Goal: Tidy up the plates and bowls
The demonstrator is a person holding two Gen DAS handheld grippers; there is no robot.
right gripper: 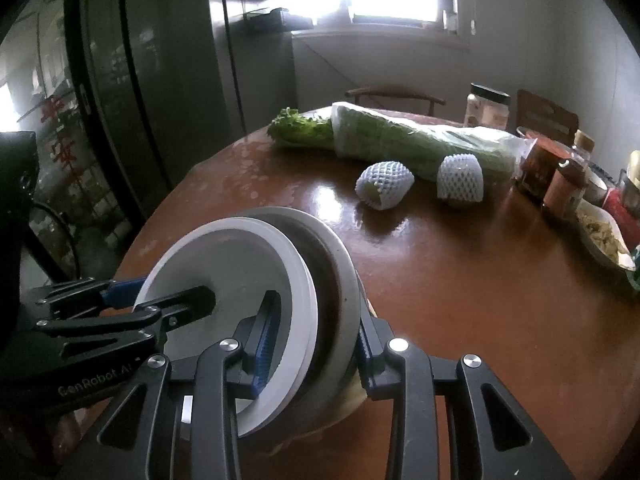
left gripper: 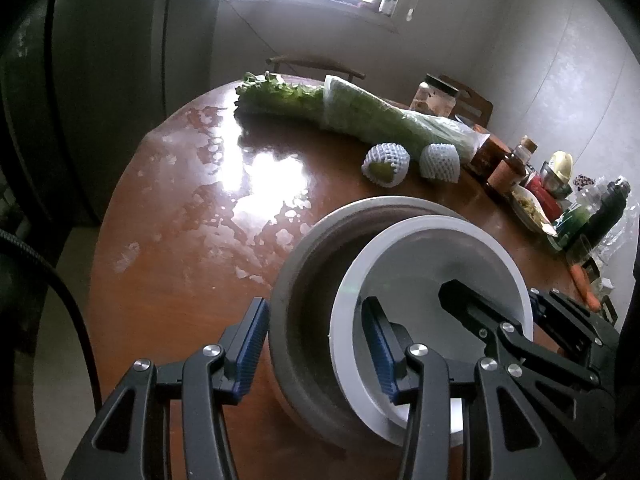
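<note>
A white bowl [left gripper: 420, 264] sits tilted inside a larger grey bowl [left gripper: 308, 280] on the round brown table [left gripper: 180, 240]. My left gripper [left gripper: 316, 344] straddles the near rims of both bowls, one blue-padded finger outside the grey bowl, the other inside the white bowl. My right gripper [right gripper: 316, 340] straddles the same stack from the other side: white bowl [right gripper: 224, 256], grey bowl [right gripper: 340, 272]. Each gripper's black fingers also show in the other's view. Both look closed on the rims.
Bagged celery [left gripper: 360, 108] and two foam-netted fruits [left gripper: 386, 164] lie at the table's far side. Jars, bottles and a food dish [left gripper: 528, 208] crowd the right edge. Wooden chairs stand behind. A dark fridge [right gripper: 140, 100] is at the left.
</note>
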